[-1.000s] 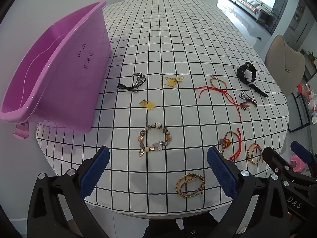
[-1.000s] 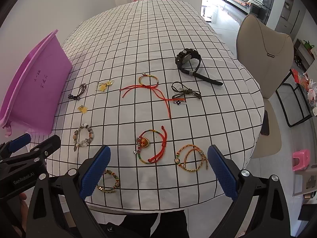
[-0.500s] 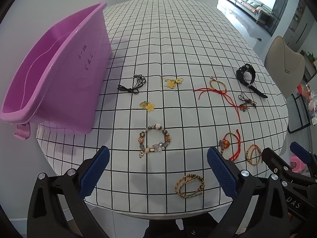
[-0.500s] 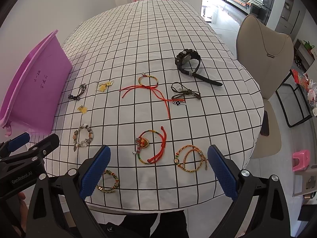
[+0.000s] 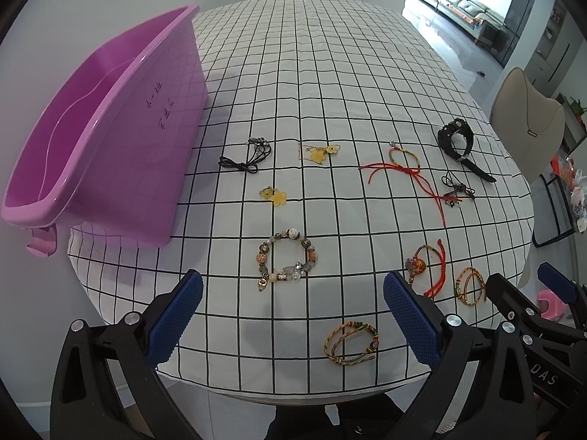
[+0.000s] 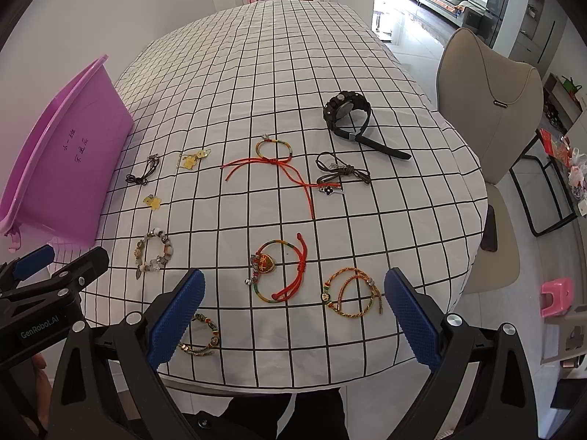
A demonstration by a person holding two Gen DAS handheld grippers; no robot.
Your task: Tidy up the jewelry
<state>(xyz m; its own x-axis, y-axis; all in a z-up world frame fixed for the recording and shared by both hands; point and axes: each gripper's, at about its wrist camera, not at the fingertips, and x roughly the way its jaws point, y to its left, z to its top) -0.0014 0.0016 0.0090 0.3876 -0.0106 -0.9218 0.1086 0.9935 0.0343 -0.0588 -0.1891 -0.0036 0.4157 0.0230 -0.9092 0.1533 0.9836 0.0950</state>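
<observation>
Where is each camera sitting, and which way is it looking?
Left wrist view: sits on the left gripper, looks across the checked table at the purple tub and beaded bracelet; the right gripper shows at the right edge.
Right wrist view: sits on the right gripper, looks over the red cord bracelet toward the black watch; the left gripper shows at the left edge.
Both views share the tub, watch and bracelets.

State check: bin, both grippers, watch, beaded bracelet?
pink bin: upright on the table, nothing visible inside.
left gripper: open, holding nothing.
right gripper: open, holding nothing.
black watch: strap looped, lying on the cloth.
beaded bracelet: closed loop, flat on the cloth.
</observation>
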